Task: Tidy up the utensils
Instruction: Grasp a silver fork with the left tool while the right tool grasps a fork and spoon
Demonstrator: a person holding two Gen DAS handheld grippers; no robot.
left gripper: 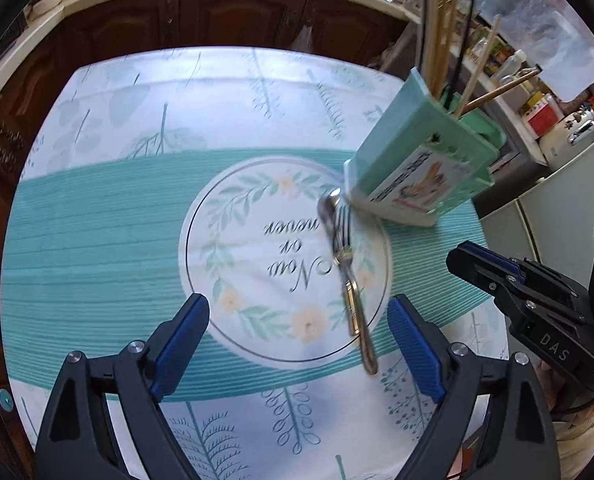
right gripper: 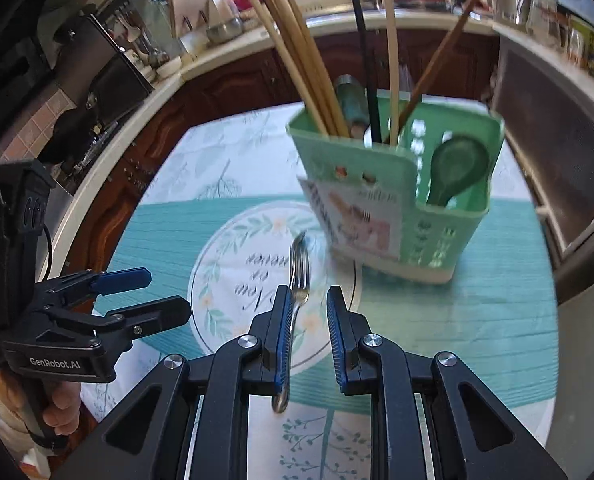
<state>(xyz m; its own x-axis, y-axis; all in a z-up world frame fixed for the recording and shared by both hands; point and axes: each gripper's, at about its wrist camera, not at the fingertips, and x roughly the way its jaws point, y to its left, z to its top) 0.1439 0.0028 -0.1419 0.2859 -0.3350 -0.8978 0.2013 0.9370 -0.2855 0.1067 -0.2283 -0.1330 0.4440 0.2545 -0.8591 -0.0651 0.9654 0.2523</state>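
A shiny metal fork (left gripper: 347, 264) lies beside the green holder (left gripper: 421, 168).

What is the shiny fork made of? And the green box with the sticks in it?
The shiny silver fork looks like polished metal: it glints and mirrors light. The pale green slotted utensil holder looks like smooth moulded plastic. The tall tan chopsticks in it seem wooden or bamboo.

Your left gripper (left gripper: 299, 348) and right gripper (right gripper: 308, 336) are matte black with ribbed blue pads, silver screws, white "DAS" and "GenRobot.AI" lettering.
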